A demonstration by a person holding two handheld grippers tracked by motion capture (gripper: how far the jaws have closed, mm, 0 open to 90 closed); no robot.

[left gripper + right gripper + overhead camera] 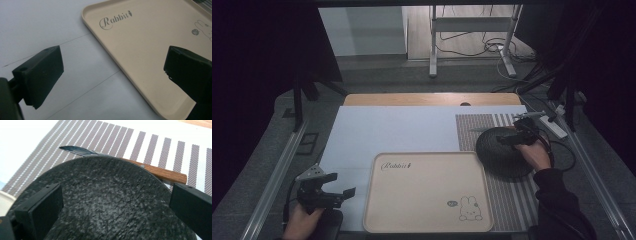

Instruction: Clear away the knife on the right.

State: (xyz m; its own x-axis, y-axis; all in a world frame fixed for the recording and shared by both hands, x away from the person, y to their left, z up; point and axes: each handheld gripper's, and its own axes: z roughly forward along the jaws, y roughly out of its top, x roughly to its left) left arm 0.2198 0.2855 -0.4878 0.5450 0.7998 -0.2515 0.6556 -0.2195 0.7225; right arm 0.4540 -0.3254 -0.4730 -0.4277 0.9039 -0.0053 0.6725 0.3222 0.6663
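Striped placemat (512, 192) carries dark plate (502, 152); right gripper (511, 139) hovers over it, jaws wide, empty. Risk: knife (160, 171) behind plate gets knocked. Left gripper (334, 192) open beside tray (427, 227).

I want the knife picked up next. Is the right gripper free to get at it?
Probably yes: the right gripper hangs open over the dark plate, and the knife lies just beyond the rim, its wooden handle exposed.
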